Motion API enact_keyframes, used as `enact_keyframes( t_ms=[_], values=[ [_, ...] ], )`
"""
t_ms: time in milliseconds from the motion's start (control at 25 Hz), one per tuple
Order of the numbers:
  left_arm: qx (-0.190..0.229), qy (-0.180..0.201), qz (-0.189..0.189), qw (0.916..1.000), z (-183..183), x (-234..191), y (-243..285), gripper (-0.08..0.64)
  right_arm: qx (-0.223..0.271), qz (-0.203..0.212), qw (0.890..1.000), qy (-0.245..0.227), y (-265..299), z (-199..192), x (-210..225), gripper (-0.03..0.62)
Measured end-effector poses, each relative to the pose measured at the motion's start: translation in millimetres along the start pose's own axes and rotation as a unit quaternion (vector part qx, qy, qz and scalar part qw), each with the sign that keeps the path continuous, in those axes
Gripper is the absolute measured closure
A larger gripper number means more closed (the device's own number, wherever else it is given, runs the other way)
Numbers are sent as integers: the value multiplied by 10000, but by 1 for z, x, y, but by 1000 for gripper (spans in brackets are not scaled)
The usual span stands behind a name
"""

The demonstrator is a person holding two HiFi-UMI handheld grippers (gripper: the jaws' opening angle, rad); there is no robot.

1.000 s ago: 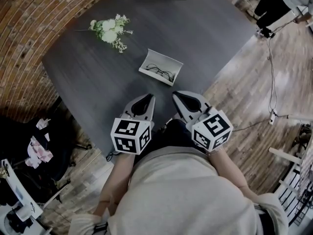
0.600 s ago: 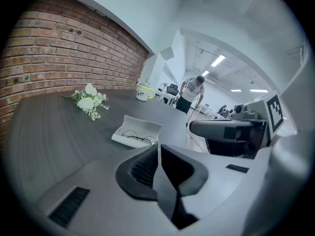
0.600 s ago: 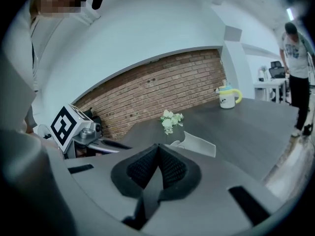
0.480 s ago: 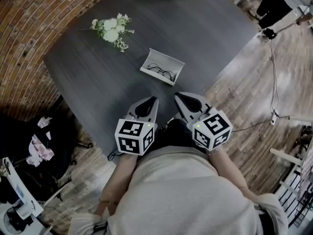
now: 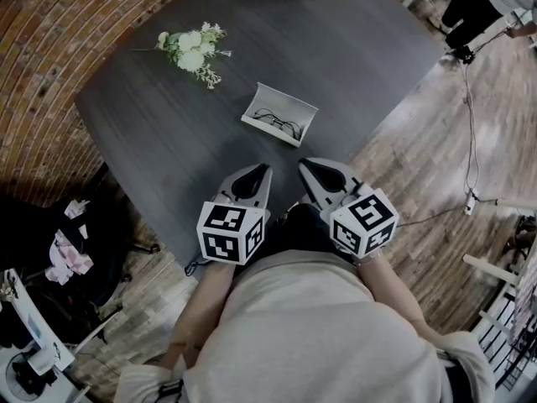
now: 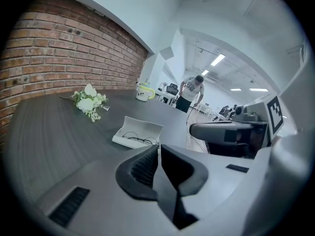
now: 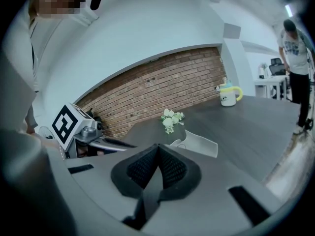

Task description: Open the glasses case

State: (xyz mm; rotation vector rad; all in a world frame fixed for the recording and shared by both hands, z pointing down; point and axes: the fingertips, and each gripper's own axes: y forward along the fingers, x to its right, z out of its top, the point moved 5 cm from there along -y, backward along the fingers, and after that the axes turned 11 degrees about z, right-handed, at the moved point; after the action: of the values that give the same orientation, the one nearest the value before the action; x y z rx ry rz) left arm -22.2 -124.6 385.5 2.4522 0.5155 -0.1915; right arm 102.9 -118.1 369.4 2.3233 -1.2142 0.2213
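While open, glasses case [image 5: 279, 114] ahead of left gripper [image 5: 266, 170], right gripper [image 5: 303, 164].

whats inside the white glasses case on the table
A pair of thin dark-framed glasses lies in the open glasses case, its lid raised. Anything beneath the glasses is too small to make out.

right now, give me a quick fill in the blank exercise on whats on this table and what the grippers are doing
1. The glasses case on the table lies ____, its lid raised.
2. Inside it rests a pair of ____.
3. The left gripper and the right gripper both have their jaws ____, with nothing between them.
4. In the head view, up and to the left of the case, lies a bunch of white ____.

Missing words: open; glasses; shut; flowers.
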Motion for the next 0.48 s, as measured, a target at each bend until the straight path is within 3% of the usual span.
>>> enact_keyframes(
  t_ms=[480],
  values=[
    [-166, 49, -44, 9998, -5, 1, 3, 523, -113, -26, 9999, 36, 5, -5, 4, 588]
  ],
)
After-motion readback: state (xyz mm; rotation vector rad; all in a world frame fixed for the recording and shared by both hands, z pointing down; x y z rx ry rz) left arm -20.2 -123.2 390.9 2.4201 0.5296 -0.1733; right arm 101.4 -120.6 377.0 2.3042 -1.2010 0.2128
